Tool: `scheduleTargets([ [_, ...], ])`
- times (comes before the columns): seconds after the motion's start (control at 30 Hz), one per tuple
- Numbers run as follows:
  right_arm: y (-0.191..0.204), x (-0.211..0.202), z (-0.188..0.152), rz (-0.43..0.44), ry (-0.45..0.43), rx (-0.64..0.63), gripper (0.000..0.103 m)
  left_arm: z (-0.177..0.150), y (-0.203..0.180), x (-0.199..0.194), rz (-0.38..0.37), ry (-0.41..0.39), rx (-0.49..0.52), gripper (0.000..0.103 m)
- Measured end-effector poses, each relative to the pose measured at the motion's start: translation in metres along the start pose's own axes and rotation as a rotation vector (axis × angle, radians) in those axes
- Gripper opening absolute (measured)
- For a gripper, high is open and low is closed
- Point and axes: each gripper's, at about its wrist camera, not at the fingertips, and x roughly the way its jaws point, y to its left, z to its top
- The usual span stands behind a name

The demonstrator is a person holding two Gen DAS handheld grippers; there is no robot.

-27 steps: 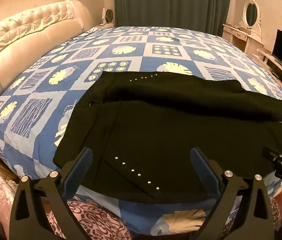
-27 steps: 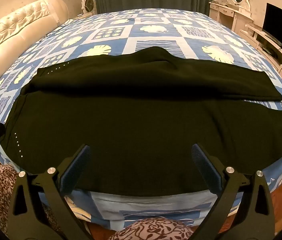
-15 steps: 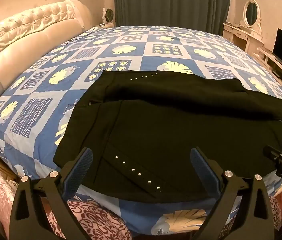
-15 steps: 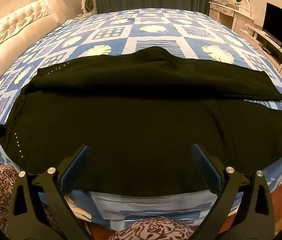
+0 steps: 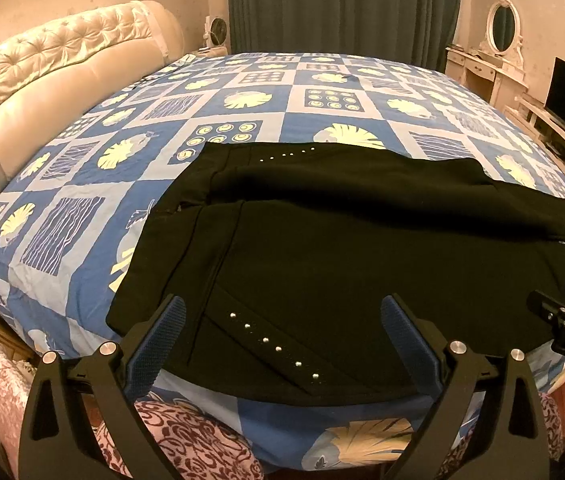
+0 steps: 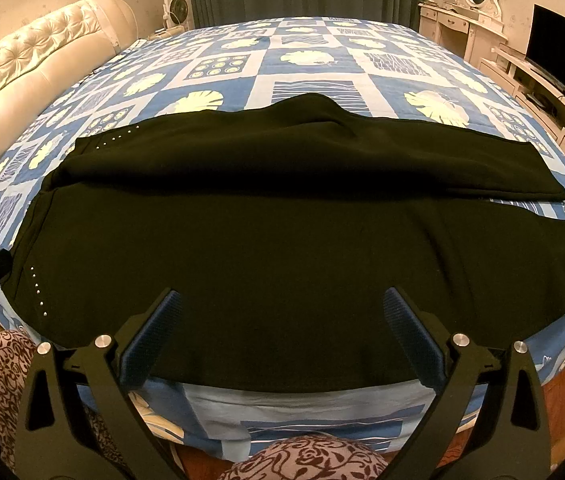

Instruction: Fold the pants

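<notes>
Warm, dim amber light fills the room. The black pants [image 5: 362,248] swallow detail, and fisheye bending curves the far edges; focus is sharp.

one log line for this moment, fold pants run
phase: pre-grasp | left tongs: open, empty | right tongs: open, empty | black pants: spread on bed, legs side by side, unfolded

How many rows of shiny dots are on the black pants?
2. One row of studs sits near the front edge by the left tool; the other row sits on the pants' far edge. More may be hidden underneath.
</notes>
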Motion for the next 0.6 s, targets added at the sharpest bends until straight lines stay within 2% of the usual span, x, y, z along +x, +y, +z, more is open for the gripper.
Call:
scheduleTargets([
  [0.6,-0.0002,0.001,-0.0006,0.003,0.002,0.002,0.101,-0.0008,-0.0012,0.0006,-0.001,0.006,0.002,0.097],
])
